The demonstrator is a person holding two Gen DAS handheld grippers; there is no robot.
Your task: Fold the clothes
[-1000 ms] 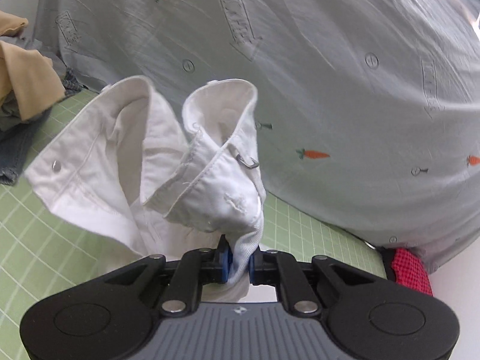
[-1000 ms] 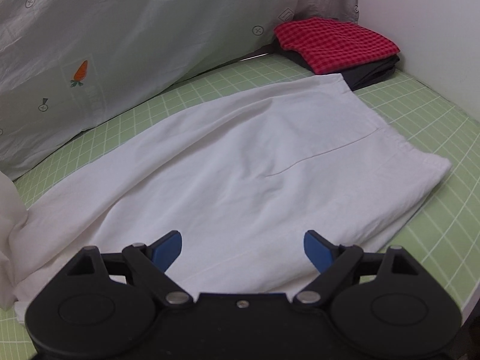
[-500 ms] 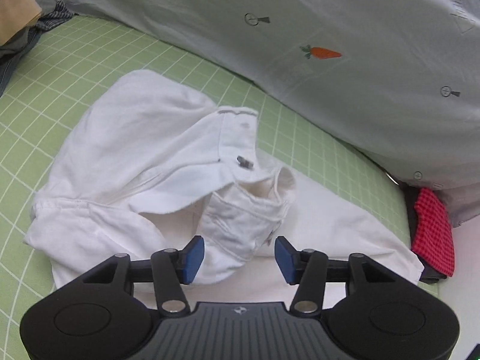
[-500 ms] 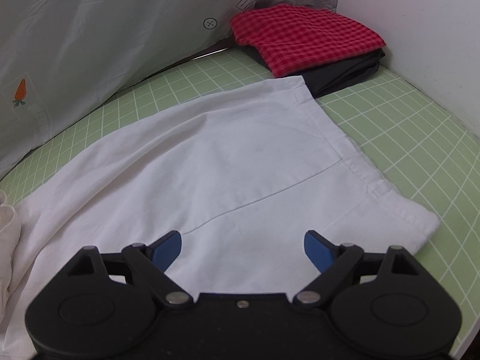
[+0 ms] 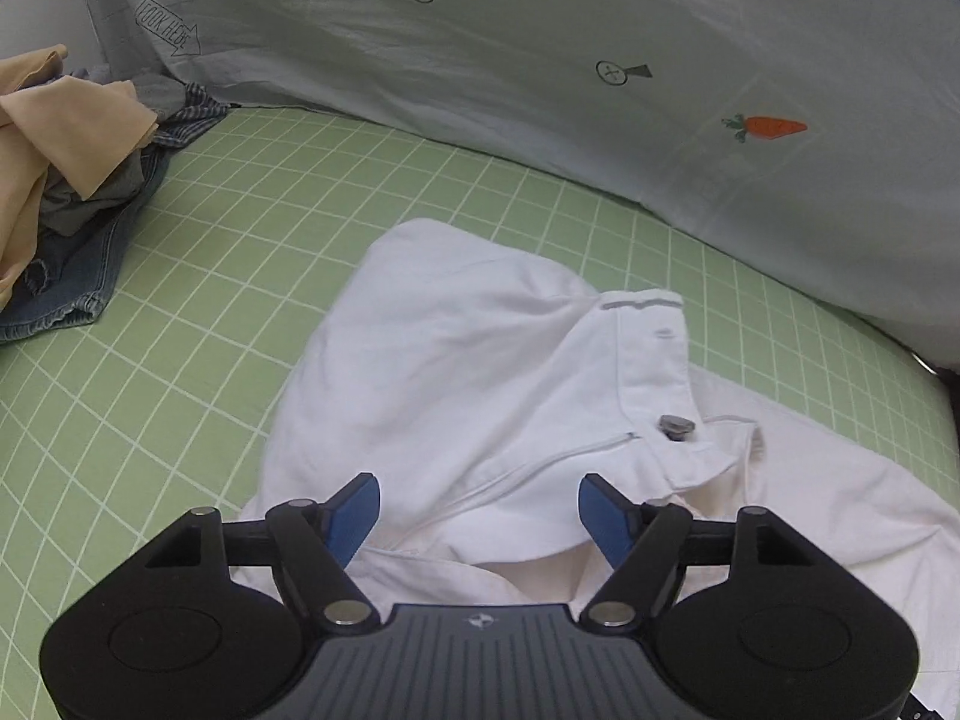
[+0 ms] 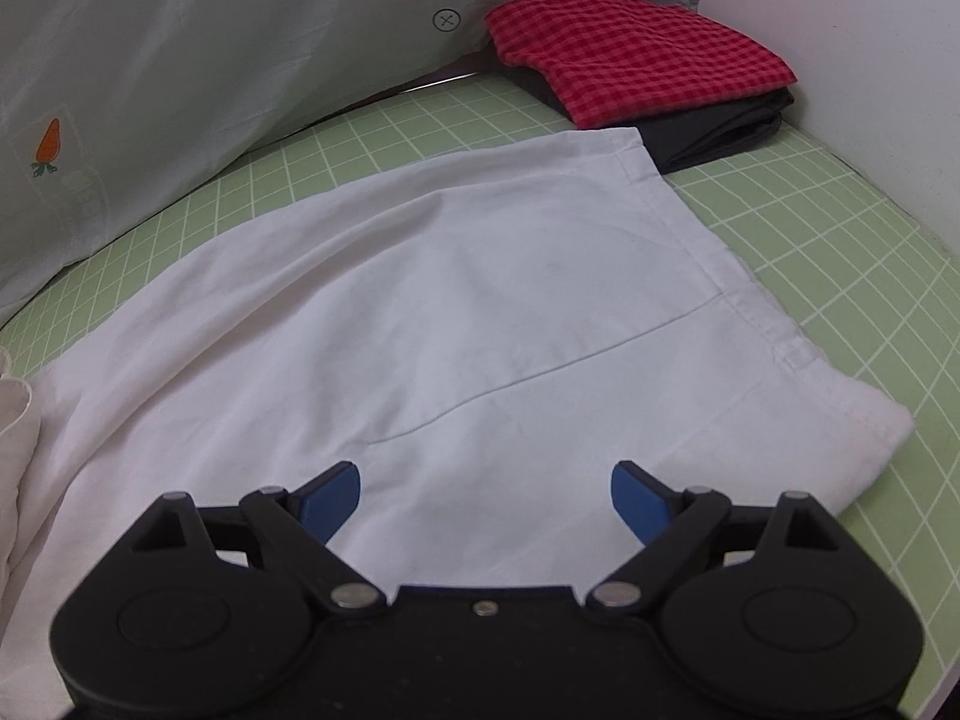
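Note:
White trousers lie on the green grid mat, their waistband with a metal button folded over onto the legs. My left gripper hovers just above that folded waist part. Its jaws are opening and the blue pads press on nothing. In the right wrist view the trouser legs lie flat and spread toward the hem at the right. My right gripper stands open over the near edge of the legs, nothing between its fingers.
A loose pile of beige, grey and denim clothes sits at the far left. A folded red checked cloth on a dark folded garment lies in the back right corner. A grey carrot-print sheet hangs behind the mat.
The left gripper let go of the trousers' waistband, which dropped folded onto the legs, and its jaws spread wide. The right gripper shifted toward the hem end.

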